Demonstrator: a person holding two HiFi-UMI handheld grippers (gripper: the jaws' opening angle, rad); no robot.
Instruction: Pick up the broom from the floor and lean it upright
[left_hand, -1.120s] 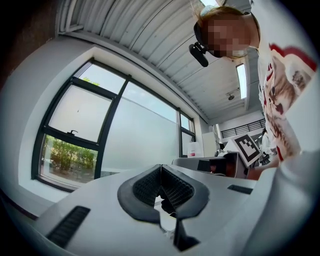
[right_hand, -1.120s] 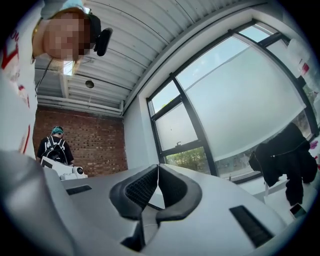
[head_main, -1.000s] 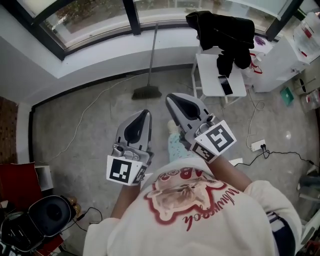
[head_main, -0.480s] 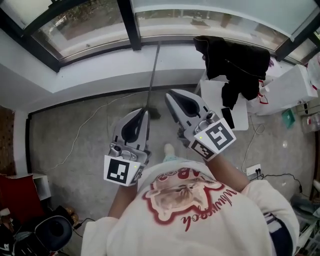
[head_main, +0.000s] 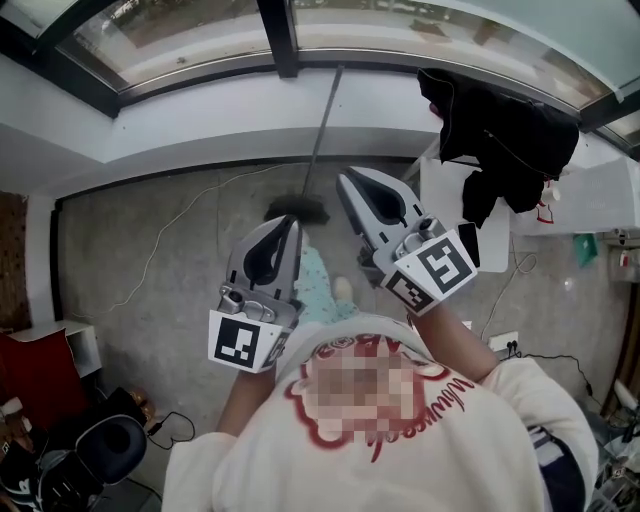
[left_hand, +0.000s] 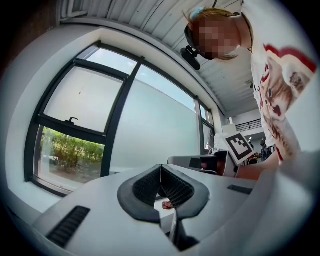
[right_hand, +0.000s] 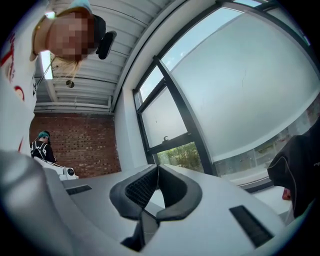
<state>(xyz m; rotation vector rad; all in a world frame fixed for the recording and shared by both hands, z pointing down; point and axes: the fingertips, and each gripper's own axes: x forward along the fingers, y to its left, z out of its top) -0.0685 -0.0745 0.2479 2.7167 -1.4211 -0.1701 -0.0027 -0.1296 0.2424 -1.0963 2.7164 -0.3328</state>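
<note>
— Where is the broom (head_main: 318, 140) found?
— It is seen standing upright. Its handle is leaned against the white wall below the window (head_main: 200, 30), and its bristle head (head_main: 297, 209) is set on the floor (head_main: 120, 230), just beyond the grippers.
— Is it held by either one?
— No. The left gripper (head_main: 291, 224) is carried with its fingers pressed together and nothing between them. The right gripper (head_main: 346, 180) is likewise closed and empty. Its tip is seen close beside the handle, though from the head view it cannot be settled whether contact is made; a small gap seems likely.
— What else is noted?
— A black garment (head_main: 500, 130) is draped over a white bench (head_main: 440, 190) at the right.
</note>
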